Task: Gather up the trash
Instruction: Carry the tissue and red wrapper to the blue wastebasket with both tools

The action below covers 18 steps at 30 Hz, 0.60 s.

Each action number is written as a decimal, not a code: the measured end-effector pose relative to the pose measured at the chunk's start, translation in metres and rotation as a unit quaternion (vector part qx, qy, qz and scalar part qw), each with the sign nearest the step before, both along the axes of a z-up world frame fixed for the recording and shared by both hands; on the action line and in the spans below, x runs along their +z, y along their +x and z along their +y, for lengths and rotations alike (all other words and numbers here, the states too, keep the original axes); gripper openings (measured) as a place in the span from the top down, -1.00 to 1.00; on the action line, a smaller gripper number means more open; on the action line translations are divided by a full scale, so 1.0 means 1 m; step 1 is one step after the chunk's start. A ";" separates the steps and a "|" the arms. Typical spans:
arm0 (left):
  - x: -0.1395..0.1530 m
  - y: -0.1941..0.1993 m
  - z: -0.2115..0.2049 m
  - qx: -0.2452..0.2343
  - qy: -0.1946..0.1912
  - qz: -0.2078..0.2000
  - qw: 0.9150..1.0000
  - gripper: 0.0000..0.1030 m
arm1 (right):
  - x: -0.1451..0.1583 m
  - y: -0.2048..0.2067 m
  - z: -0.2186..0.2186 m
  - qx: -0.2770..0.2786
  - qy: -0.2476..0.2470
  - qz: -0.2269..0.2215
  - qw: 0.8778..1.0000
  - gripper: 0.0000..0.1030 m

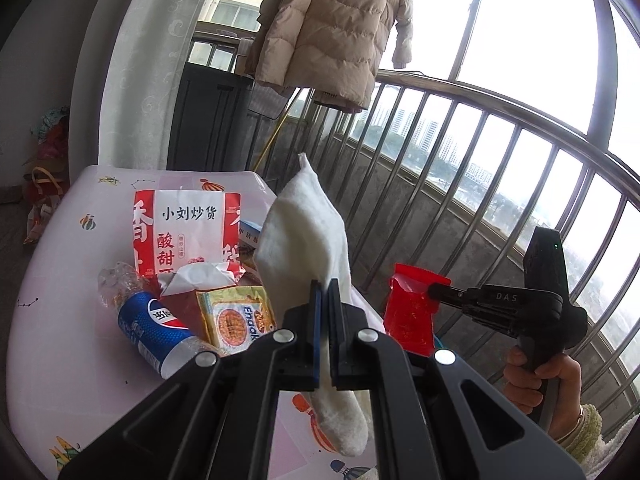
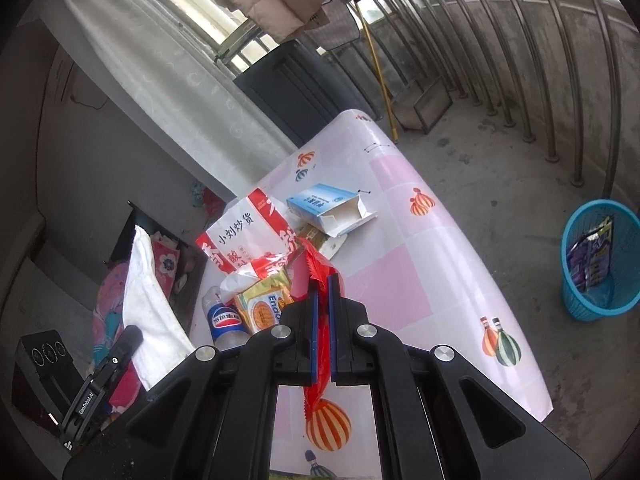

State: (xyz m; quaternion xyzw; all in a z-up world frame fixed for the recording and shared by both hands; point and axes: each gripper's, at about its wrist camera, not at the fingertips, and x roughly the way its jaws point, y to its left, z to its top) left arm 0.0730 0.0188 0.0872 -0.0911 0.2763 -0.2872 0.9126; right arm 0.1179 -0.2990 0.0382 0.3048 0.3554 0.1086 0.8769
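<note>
White cloth [image 1: 308, 232], soft and towel-like, is pinched between the narrow jaws of my left gripper [image 1: 323, 292]; it stands up above the fingers and hangs down below them, lifted over the desk [image 1: 60, 320]. My right gripper [image 2: 323, 284] is closed on a red wrapper [image 2: 316, 264], a crinkled plastic packet that pokes up past the fingers and trails beneath them. From the left wrist view I see that same red wrapper [image 1: 412, 304] held out to the right of the cloth, near a metal balcony railing [image 1: 500, 152].

On the desk, which has a pink and white covering printed with striped balloons, the rest of the trash sits in a loose pile. A red and white paper snack bag [image 1: 186, 232] stands upright at the back. In front of it lies a crushed Pepsi bottle [image 1: 160, 332] on its side, touching a yellow cookie packet [image 1: 240, 316]. A crumpled white tissue [image 1: 200, 278] rests between the bag and the packet. An opened blue and white carton [image 2: 328, 208] lies flat beyond the pile, toward the far edge.

On the concrete floor, well apart from the desk, a blue mesh waste basket [image 2: 576, 300] stands upright with a purple packet [image 2: 592, 258] inside. A beige padded coat [image 1: 332, 28] hangs above the railing.
</note>
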 end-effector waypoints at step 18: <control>0.014 0.029 -0.078 -0.079 0.007 0.001 0.997 0.95 | -0.003 -0.039 -0.069 -0.114 0.005 -0.018 0.993 0.95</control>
